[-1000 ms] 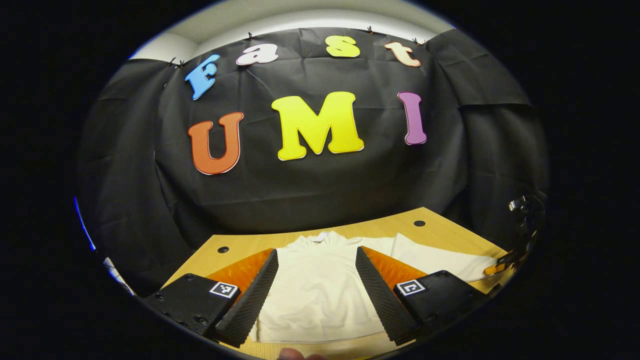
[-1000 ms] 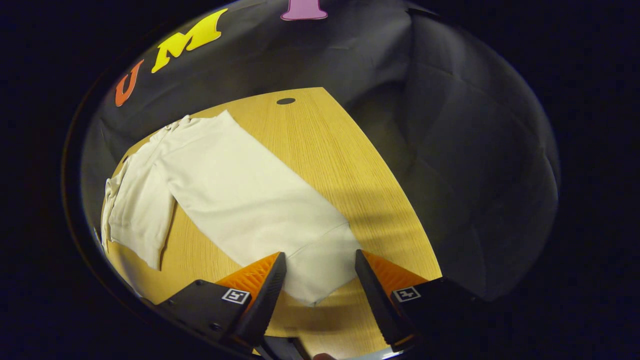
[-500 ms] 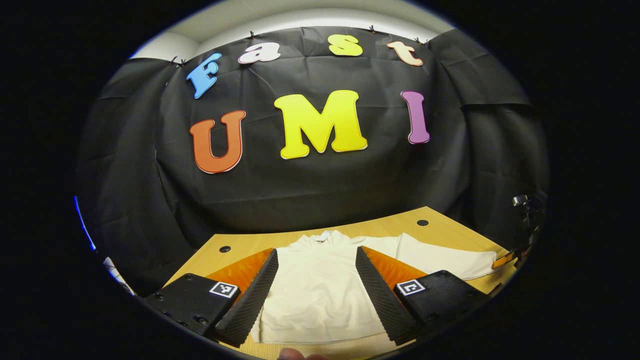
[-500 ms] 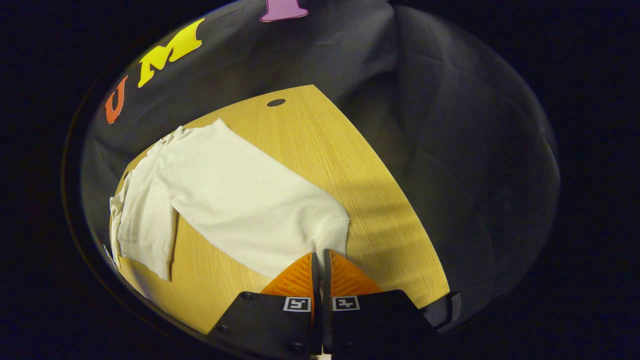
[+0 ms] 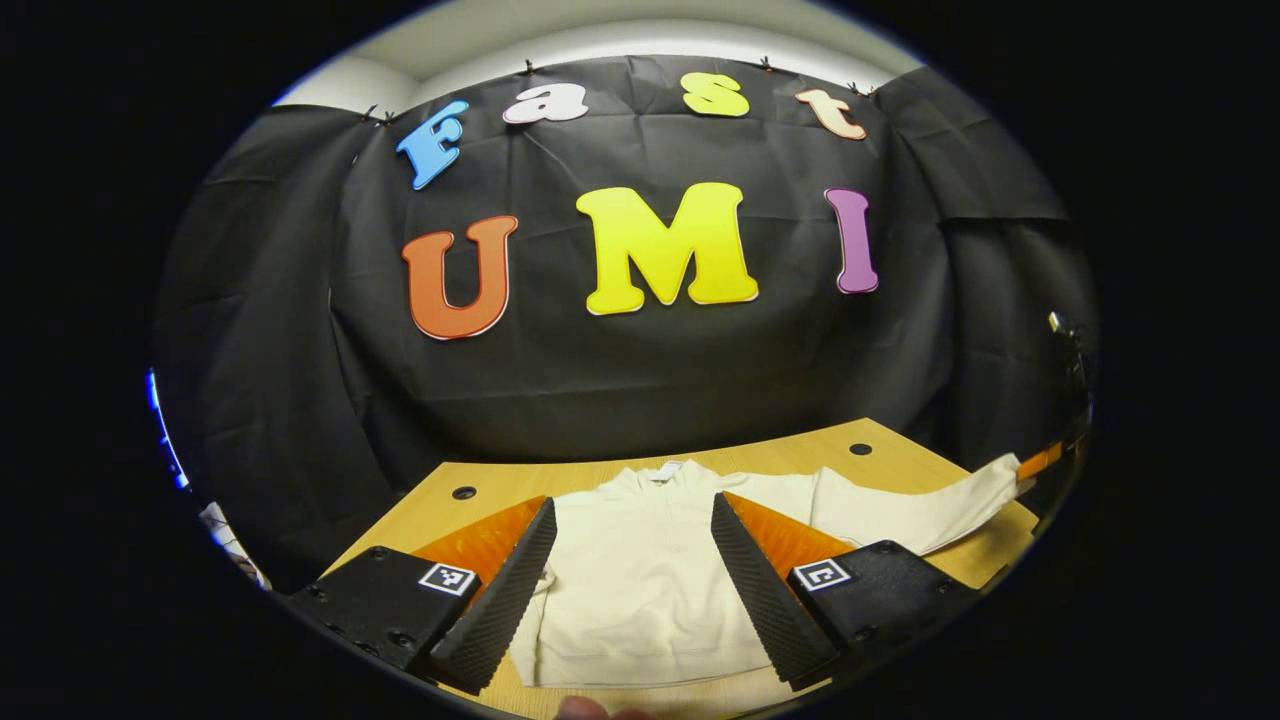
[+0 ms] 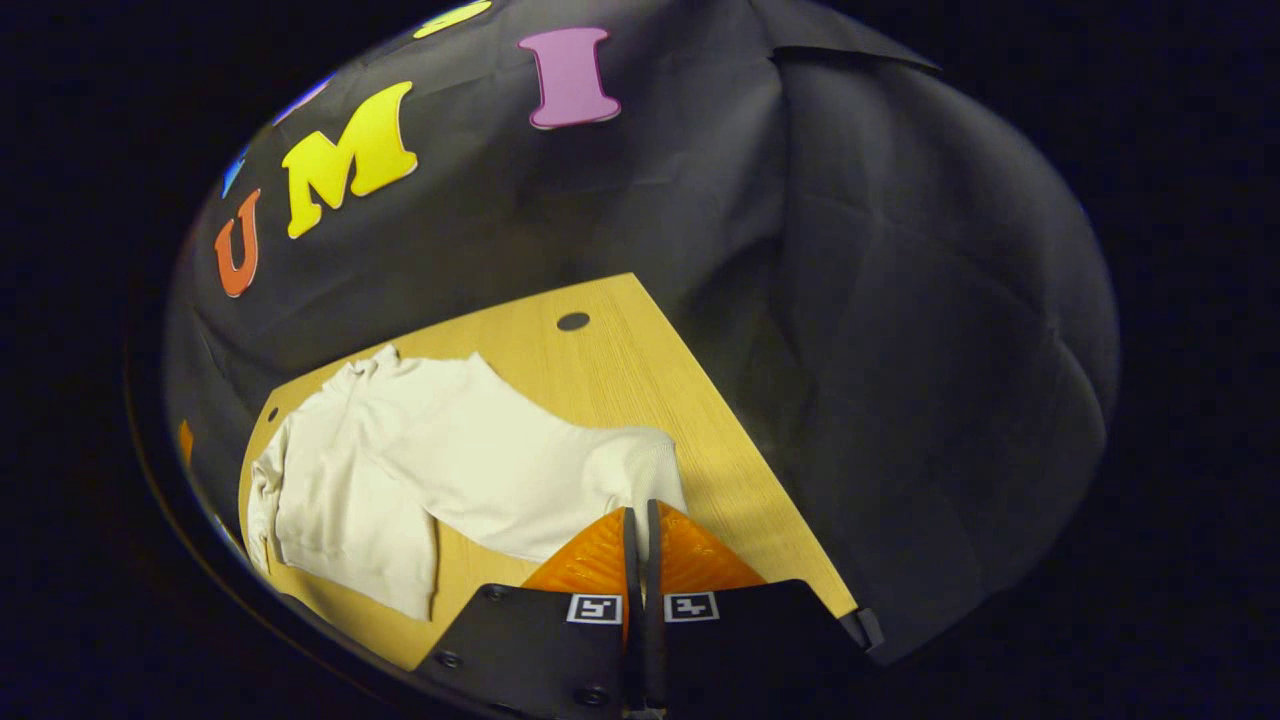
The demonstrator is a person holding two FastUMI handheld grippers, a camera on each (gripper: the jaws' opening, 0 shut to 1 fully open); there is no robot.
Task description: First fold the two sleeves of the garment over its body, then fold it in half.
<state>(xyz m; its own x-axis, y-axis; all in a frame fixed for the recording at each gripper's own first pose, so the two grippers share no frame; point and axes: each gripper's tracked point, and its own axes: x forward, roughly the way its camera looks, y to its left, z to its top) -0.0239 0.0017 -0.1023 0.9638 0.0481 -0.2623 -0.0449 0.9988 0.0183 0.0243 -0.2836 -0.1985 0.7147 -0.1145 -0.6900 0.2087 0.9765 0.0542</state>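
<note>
Now one cream garment (image 5: 640, 590) lies on one wooden table (image 6: 640, 380), which has two dark holes. Of two grippers, the right gripper (image 6: 640, 530) is pinched on the sleeve cuff (image 6: 655, 470) and has lifted it off the table since a second ago; the left gripper (image 5: 630, 570) stays spread above the garment's body.

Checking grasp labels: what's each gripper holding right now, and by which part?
Right gripper is shut on the cream garment's sleeve, at its cuff end. Left gripper is open above the garment's body, holding nothing.
</note>
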